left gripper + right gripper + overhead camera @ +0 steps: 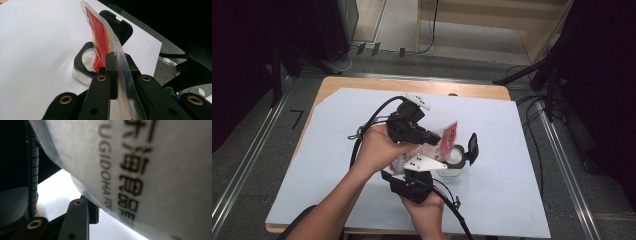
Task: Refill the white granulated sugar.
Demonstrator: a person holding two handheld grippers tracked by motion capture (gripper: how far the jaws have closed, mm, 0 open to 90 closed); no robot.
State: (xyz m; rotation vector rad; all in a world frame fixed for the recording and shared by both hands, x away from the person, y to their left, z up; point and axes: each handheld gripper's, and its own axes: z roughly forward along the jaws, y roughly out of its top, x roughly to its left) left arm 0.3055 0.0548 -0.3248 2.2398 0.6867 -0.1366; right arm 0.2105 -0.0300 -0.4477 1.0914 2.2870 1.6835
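A red pouch (448, 137) with a clear sealed edge stands upright between both grippers, over a small clear container (452, 164) whose black flip lid (472, 146) is swung open. My left gripper (436, 136) reaches in from the left and is shut on the pouch's clear edge (125, 75). The left gripper view has the pouch (101, 45) rising from the left gripper (117, 72), with the container (82, 67) behind. My right gripper (414, 160) comes up from below. In its view the printed pouch (150, 170) presses against its visible jaw, at the right gripper (100, 212); the other jaw is hidden.
A white sheet (337, 165) covers the wooden table (362, 82). Black cables trail from both grippers, one close by in the right gripper view as a ribbed cable (32, 170). Dark stands and floor cables surround the table.
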